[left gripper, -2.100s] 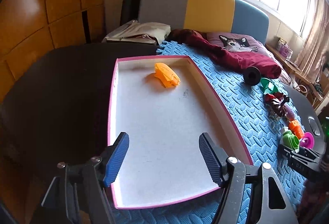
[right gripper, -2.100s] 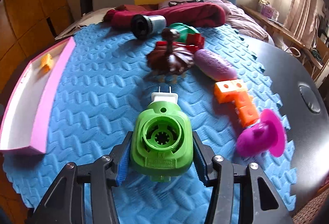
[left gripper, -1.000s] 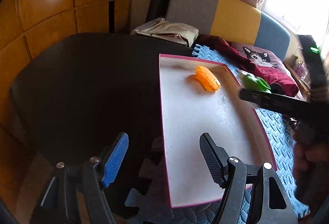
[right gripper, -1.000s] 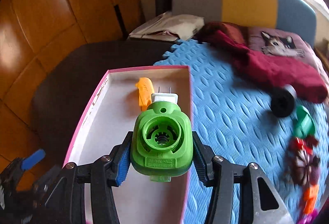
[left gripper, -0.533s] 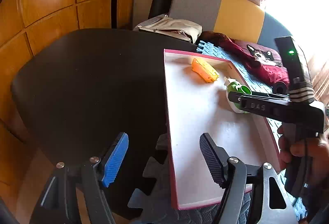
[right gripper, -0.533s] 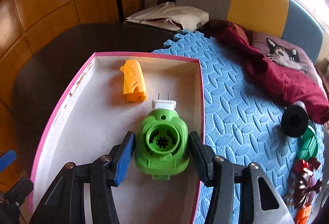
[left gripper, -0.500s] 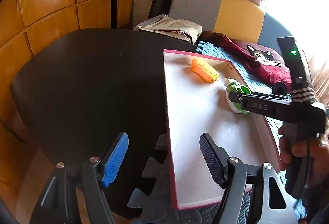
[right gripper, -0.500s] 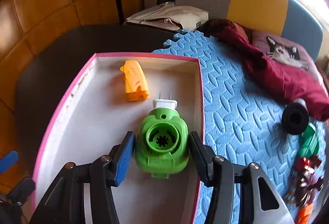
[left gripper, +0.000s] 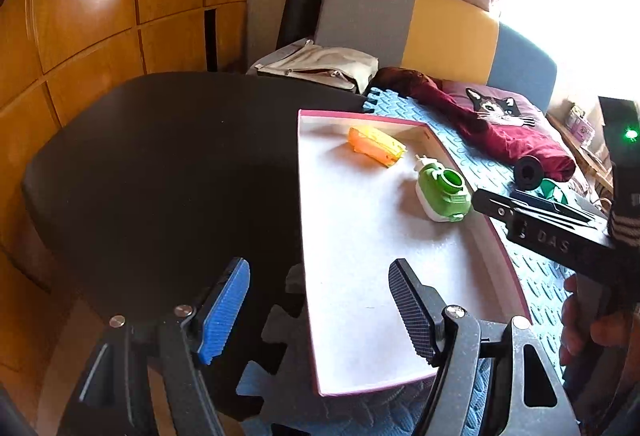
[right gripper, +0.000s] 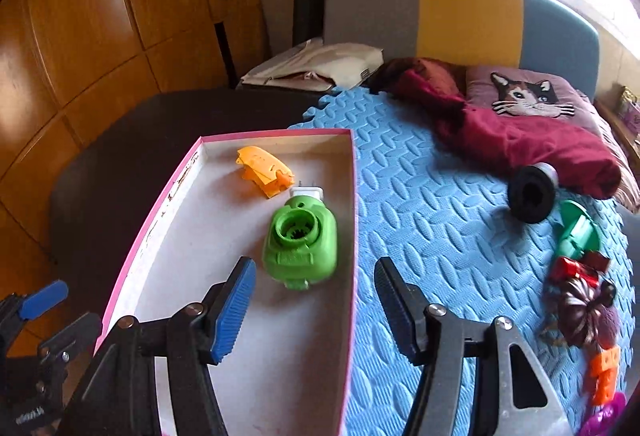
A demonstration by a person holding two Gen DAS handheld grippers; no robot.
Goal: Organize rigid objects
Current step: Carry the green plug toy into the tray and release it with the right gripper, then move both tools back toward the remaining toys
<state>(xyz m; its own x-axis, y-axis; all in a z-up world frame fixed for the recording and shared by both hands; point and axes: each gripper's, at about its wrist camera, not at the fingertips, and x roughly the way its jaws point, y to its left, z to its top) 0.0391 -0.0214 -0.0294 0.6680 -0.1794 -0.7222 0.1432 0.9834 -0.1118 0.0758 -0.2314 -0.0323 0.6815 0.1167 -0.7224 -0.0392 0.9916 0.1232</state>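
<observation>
A green plug-in device (right gripper: 300, 242) with a white pronged end lies on the white floor of the pink-rimmed tray (right gripper: 353, 196), beside an orange plastic piece (right gripper: 262, 172). My right gripper (right gripper: 316, 300) hovers just behind the green device. Its jaws are opening, the pads stand clear of the device and nothing is between them. My left gripper (left gripper: 318, 310) is open and empty over the tray's near left rim (left gripper: 301, 196). From there the green device (left gripper: 442, 192) and the orange piece (left gripper: 376, 146) show at the tray's far right.
The tray sits on a blue foam mat (right gripper: 440, 216) on a dark table (left gripper: 160, 164). At the right of the mat lie a black cylinder (right gripper: 532, 192), a green piece (right gripper: 580, 232), a brown ridged thing (right gripper: 580, 316), orange blocks (right gripper: 604, 372) and a maroon cloth (right gripper: 520, 140).
My right gripper carried the green device from the mat into the tray, set it down, let go and drew back. The left gripper swung left, then held still.
</observation>
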